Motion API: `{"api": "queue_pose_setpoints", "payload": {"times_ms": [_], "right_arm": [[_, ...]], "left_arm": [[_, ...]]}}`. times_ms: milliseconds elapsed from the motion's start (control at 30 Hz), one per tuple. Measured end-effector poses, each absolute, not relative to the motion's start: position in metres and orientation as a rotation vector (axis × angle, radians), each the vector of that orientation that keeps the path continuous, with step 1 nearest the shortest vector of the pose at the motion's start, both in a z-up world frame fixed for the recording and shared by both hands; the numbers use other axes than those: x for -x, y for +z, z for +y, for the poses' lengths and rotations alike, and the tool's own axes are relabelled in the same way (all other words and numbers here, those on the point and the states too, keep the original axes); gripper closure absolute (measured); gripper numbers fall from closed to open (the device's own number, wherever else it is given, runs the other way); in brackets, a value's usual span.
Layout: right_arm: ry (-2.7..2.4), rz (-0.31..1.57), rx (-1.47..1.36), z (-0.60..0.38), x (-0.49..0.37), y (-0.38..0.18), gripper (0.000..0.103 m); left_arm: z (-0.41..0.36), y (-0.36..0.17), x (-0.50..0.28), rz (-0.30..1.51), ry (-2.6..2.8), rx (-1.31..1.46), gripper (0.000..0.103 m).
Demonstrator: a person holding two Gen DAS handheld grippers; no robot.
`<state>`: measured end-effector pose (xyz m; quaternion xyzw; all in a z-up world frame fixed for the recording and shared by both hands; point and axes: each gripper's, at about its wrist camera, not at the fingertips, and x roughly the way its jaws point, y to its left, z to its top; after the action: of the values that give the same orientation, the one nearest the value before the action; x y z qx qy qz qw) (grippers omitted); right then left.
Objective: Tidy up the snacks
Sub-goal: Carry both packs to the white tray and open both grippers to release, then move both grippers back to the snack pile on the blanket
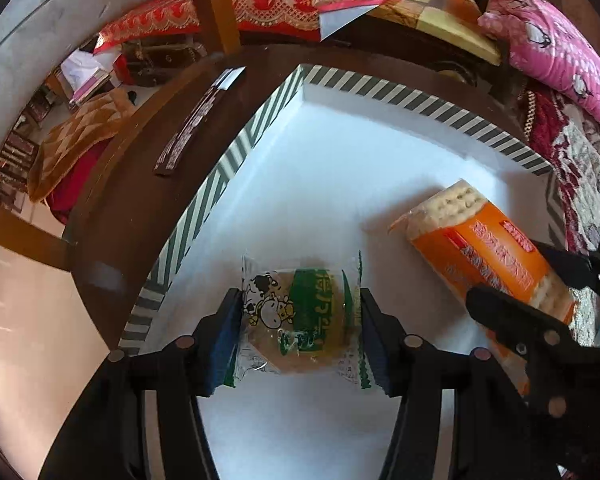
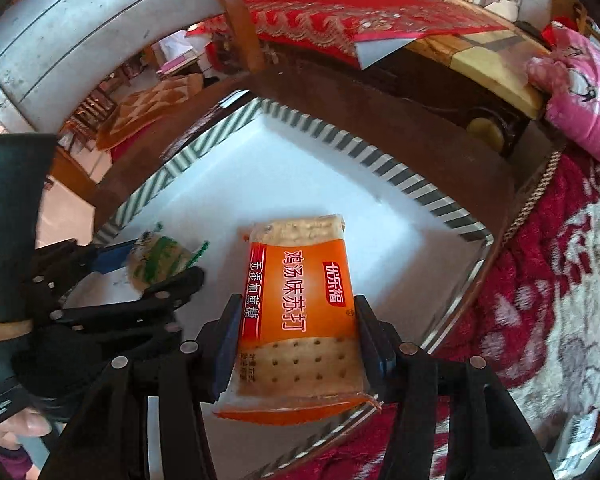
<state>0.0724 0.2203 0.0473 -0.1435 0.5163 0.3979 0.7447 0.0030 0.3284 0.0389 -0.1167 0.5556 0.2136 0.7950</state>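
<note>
So both grippers are over the white tray (image 1: 340, 152) with the green-striped rim. Left gripper (image 1: 302, 320) sits at the bottom centre of its own view with the green cow-print snack (image 1: 300, 316) between its blue pads; the wrapper edges touch them, so it looks grasped. Right gripper (image 2: 296, 340) is clamped on the orange cracker pack (image 2: 300, 300), which pokes toward the middle of the tray. A dark wooden table (image 1: 112, 208) is underneath, with a red floral blanket (image 2: 540, 280) on the right.

Orange cracker pkt (image 2: 300, 300) reads 优乐福, 鸡汤味苏打, 无添加蔗糖; green pkt (image 1: 304, 316) txt unclear.
</note>
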Motion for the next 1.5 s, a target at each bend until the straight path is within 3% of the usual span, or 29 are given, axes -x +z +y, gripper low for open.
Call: {"api": "queue_pose_setpoints", "payload": {"times_ms": [300,667,1500], "right_arm": [[0.879,1.133,0.231,0.191,-0.053,0.062,0.042],[0.844,1.021,0.157,0.129,-0.024,0.097,0.037],[0.533,0.989,0.013,-0.062,-0.007,0.104,0.033]], "left_arm": [[0.326,0.049,0.013,1.170,0.484,0.282,0.031],[0.274,0.102,0.039,1.031,0.469,0.219,0.018],[0.089,0.122,0.012,1.009,0.180,0.070,0.017]]}}
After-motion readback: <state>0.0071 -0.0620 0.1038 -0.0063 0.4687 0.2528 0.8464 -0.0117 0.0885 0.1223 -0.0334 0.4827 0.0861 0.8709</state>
